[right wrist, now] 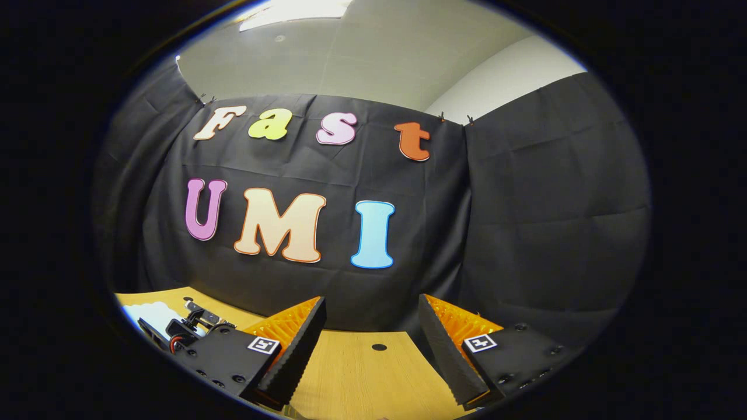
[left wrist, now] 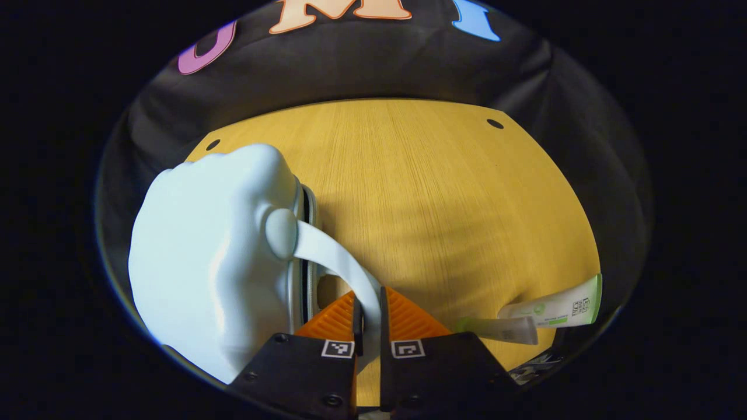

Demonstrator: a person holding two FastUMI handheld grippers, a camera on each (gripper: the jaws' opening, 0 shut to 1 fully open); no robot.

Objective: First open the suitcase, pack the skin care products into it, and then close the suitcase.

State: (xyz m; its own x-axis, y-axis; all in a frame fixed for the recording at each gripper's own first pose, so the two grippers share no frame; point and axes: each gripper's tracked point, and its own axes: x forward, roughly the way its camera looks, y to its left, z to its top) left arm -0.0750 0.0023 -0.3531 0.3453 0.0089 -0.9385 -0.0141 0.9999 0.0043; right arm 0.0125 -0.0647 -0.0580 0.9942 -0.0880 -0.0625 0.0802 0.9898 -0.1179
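Pinched between my left gripper's [left wrist: 369, 315] ribbed, wedge-shaped fingers is the suitcase's flat white strap handle [left wrist: 338, 259].

I see the suitcase [left wrist: 210, 256], a smooth, glossy, rounded pale shell, standing on the wood-grain table [left wrist: 432, 192] just left of that grip. Two soft squeeze tubes [left wrist: 528, 318] lie right of the suitcase, near the table edge. My right gripper [right wrist: 372, 344] hangs wide apart, holding nothing, over the tabletop, facing creased black cloth [right wrist: 548, 221] under a pale ceiling [right wrist: 373, 52].
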